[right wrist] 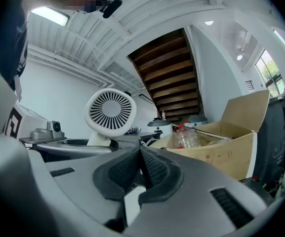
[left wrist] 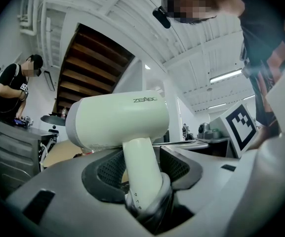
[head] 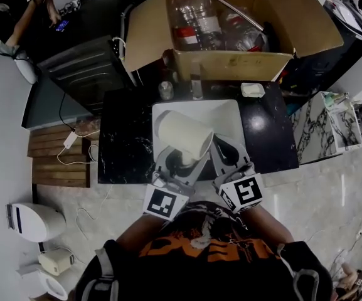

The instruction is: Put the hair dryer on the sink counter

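Left tool (left wrist: 142, 181) clenched on dryer (head: 184, 137) handle; handle upright, barrel runs left-right. Dryer seemingly over sink (head: 228, 115); bare desk (head: 127, 143) just left. Right tool (right wrist: 140, 167) clenched, empty.

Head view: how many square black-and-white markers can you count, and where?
3. One on the left cube, one on the right cube, one on the person at top left. Other cube faces may hide more.
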The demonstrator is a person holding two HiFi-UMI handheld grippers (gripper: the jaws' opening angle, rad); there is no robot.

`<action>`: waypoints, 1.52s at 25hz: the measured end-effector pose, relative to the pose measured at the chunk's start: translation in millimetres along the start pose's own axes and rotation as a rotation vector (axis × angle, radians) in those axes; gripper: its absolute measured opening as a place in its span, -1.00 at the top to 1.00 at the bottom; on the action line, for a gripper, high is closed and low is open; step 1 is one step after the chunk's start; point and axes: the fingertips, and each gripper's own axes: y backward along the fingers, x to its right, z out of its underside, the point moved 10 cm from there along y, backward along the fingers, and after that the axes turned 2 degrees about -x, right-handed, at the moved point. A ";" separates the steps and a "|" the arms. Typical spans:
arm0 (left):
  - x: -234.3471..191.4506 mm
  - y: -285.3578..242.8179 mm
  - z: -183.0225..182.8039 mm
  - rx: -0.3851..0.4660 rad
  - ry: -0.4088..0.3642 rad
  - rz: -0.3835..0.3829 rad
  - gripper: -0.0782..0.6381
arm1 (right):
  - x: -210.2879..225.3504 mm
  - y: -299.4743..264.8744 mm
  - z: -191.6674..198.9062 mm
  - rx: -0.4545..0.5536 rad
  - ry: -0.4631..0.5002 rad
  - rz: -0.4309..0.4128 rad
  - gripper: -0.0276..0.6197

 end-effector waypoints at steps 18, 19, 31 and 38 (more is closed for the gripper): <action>-106.0 4.1 12.8 -0.009 0.029 -0.039 0.14 | -23.1 -106.5 8.9 -0.037 0.013 -0.044 0.87; -106.8 4.7 13.0 -0.007 0.029 -0.040 0.14 | -23.4 -108.1 9.4 -0.039 0.013 -0.046 0.87; -122.3 20.5 18.5 -0.043 0.043 -0.099 0.14 | -31.1 -120.4 16.5 -0.063 0.014 -0.090 0.87; -135.5 29.8 24.7 -0.073 0.027 -0.139 0.14 | -42.9 -137.7 28.7 -0.084 0.014 -0.136 0.87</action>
